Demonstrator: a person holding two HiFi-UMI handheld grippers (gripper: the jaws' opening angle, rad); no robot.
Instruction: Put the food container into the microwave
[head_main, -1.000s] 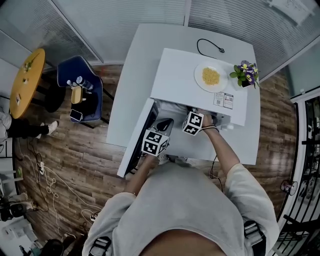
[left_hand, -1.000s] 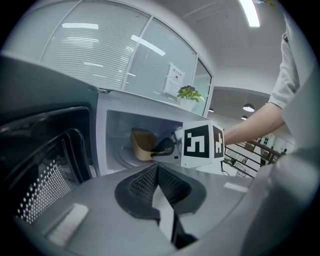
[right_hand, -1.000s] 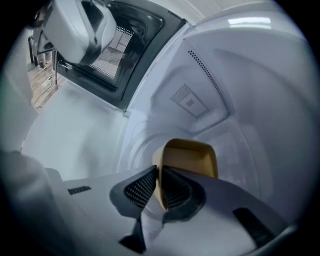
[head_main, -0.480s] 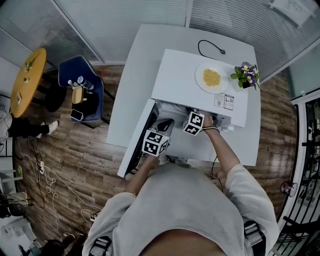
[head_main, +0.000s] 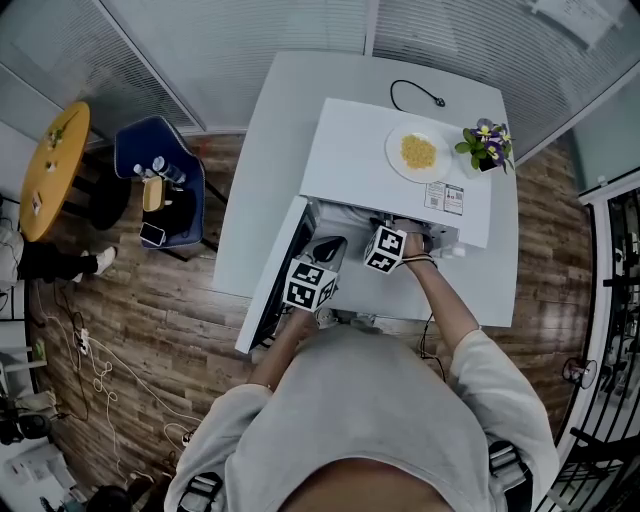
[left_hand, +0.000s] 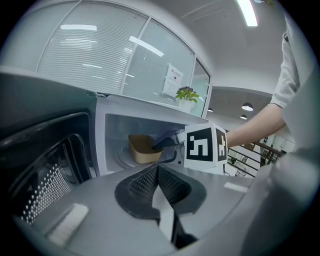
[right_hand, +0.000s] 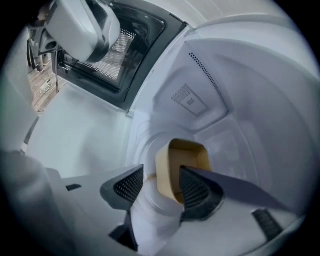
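The tan food container (right_hand: 187, 152) sits on the turntable inside the white microwave (head_main: 400, 180), and it also shows in the cavity in the left gripper view (left_hand: 142, 148). My right gripper (right_hand: 161, 172) reaches into the cavity and its jaws have just been opening. The container's near wall stands between the pads, the left pad clear of it. Its marker cube (head_main: 385, 247) shows at the microwave's mouth. My left gripper (left_hand: 157, 167) hangs in front of the opening, shut with nothing in it, beside the swung-out door (head_main: 275, 290).
On top of the microwave are a plate of yellow food (head_main: 417, 152) and a small flower pot (head_main: 487, 145). A black cable (head_main: 415, 95) lies on the white table (head_main: 270, 150). A blue chair (head_main: 160, 190) and a yellow round table (head_main: 55, 165) stand to the left.
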